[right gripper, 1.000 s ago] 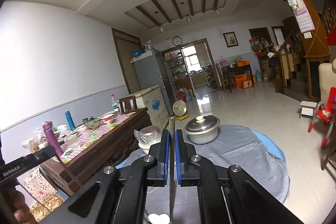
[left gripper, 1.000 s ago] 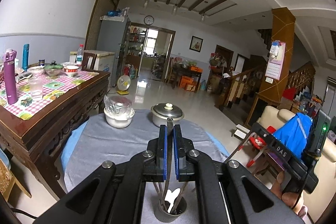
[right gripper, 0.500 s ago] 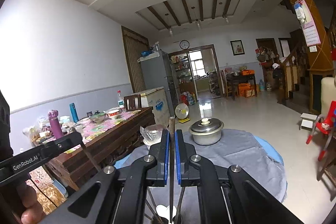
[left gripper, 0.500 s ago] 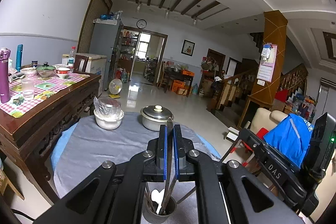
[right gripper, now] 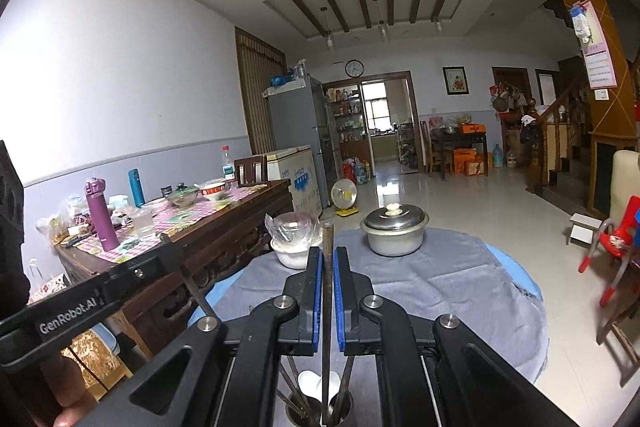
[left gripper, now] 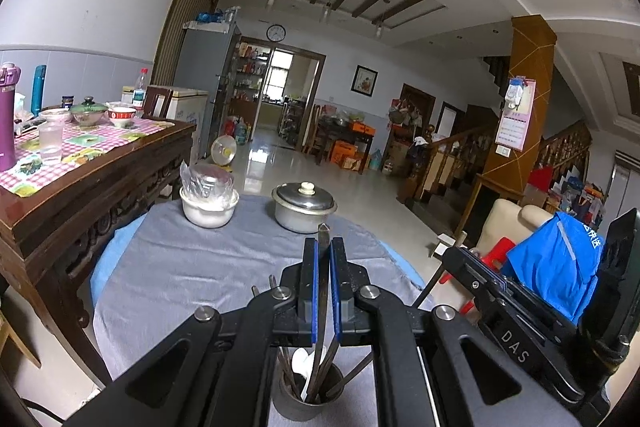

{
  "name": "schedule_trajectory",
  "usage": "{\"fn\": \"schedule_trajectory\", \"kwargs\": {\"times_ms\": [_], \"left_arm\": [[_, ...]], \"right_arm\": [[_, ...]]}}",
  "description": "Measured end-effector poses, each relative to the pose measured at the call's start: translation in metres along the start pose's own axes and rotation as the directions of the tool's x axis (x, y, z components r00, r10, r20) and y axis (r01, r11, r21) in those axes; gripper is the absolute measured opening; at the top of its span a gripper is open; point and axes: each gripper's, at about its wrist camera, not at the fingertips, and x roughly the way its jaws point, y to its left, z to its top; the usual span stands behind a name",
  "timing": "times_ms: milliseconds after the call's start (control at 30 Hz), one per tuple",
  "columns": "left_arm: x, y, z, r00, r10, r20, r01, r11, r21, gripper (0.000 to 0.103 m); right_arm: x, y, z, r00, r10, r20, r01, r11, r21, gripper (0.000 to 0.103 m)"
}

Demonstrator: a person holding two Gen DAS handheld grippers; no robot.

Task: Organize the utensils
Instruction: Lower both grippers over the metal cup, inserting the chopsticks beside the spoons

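- Chopstick [left gripper: 322,291] pinched in left hand-held gripper [left gripper: 324,251], tip over utensil cup [left gripper: 308,401] at 6 o'clock.
- Right hand-held gripper [right gripper: 328,263] clamps 2nd chopstick [right gripper: 327,291].
- Step: dropping into cup; next, prob. lower, then release.

You can read "DAS" on the right gripper [left gripper: 516,343] in your left wrist view, and "GenRobot.AI" on the left gripper [right gripper: 68,319] in your right wrist view.

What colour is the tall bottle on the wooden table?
Purple. The tall bottle shows best in the right wrist view, standing on the checked tablecloth.
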Motion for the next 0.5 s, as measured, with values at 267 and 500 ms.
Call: {"fn": "schedule_trajectory", "kwargs": {"times_ms": [267,500], "left_arm": [[0.011,0.006,-0.009,1.000,0.013,-0.029,-0.013,1.000,-0.010,0.006],[0.018,0.006,-0.014,0.998,0.028,-0.053,-0.029,1.000,-0.009,0.006]], "right_arm": [[0.007,0.000,-0.007,0.999,-0.007,-0.031,0.007,1.000,0.001,0.006],[0.011,-0.001,-0.012,0.999,-0.008,-0.051,0.008,1.000,0.009,0.006]]}}
